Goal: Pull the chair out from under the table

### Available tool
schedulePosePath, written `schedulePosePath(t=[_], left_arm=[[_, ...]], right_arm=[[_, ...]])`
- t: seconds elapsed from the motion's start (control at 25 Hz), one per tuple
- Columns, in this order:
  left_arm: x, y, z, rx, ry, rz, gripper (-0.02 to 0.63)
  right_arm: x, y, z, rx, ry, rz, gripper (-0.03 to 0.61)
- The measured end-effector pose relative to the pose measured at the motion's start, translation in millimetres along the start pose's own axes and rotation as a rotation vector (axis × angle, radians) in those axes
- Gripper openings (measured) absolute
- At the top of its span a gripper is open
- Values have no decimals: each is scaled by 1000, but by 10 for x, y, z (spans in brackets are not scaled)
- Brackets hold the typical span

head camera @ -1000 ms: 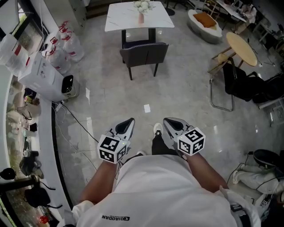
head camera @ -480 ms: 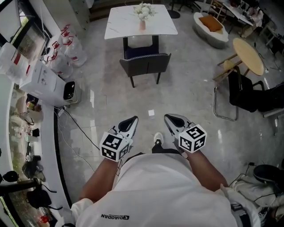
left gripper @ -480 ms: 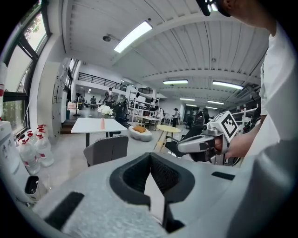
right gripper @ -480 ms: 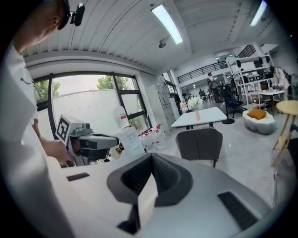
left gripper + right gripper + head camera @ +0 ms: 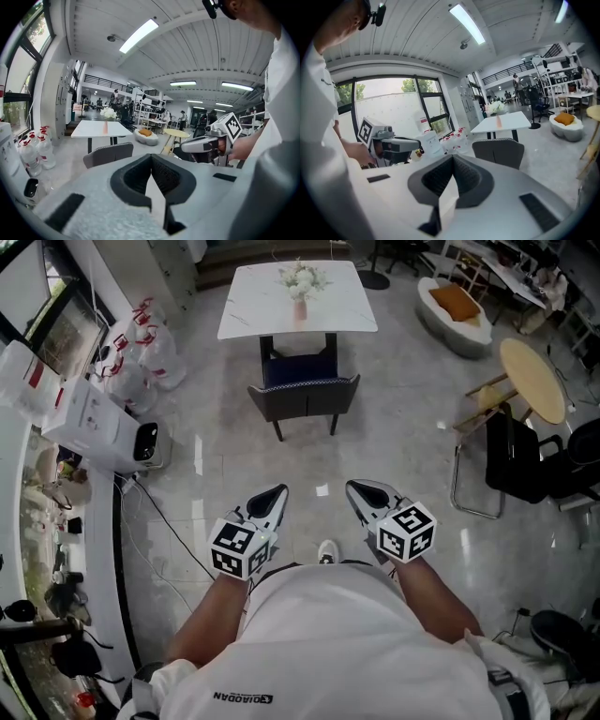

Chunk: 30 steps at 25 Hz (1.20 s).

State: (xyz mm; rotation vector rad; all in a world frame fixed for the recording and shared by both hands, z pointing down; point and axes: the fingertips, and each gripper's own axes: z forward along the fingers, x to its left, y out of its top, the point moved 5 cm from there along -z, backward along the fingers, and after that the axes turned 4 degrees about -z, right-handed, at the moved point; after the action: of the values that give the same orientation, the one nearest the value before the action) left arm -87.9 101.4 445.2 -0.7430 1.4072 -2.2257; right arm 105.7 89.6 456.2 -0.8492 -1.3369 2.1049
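Big open-plan room with a shiny grey floor (image 5: 394, 446), and the chair (image 5: 303, 397) is the thing to go by. It's grey, with its seat tucked under the near edge of the white surface (image 5: 253, 306) and its back facing the person. A vase of flowers (image 5: 300, 285) sits beyond it on that top.

Both tools are well short of the chair, held low in front of the person: left gripper (image 5: 277, 493) and right gripper (image 5: 356, 489), each with jaws pressed fully together and nothing between them.

So I'd call this the approach step, no contact yet. Next move as I see it: close in on the chair, spread the jaws, clamp the backrest top, then drag it clear.

Only readable writing is QIAODAN on the shirt (image 5: 244, 698). The red print on the bags (image 5: 150, 329) left of the chair is too small.
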Motion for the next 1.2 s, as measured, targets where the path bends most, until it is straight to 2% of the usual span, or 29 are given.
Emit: schedulePosePath(t=[0.24, 0.6, 1.08, 1.2], left_arm=[[-93, 77, 387, 5, 2, 14, 7], [5, 220, 656, 19, 37, 12, 8], [115, 193, 796, 52, 49, -26, 7], [147, 222, 845, 45, 40, -16, 6]], right_arm=[[-350, 112, 54, -19, 31, -12, 6], [-704, 154, 162, -28, 47, 19, 6], [-867, 90, 286, 12, 63, 48, 6], [-891, 77, 331, 17, 59, 48, 6]])
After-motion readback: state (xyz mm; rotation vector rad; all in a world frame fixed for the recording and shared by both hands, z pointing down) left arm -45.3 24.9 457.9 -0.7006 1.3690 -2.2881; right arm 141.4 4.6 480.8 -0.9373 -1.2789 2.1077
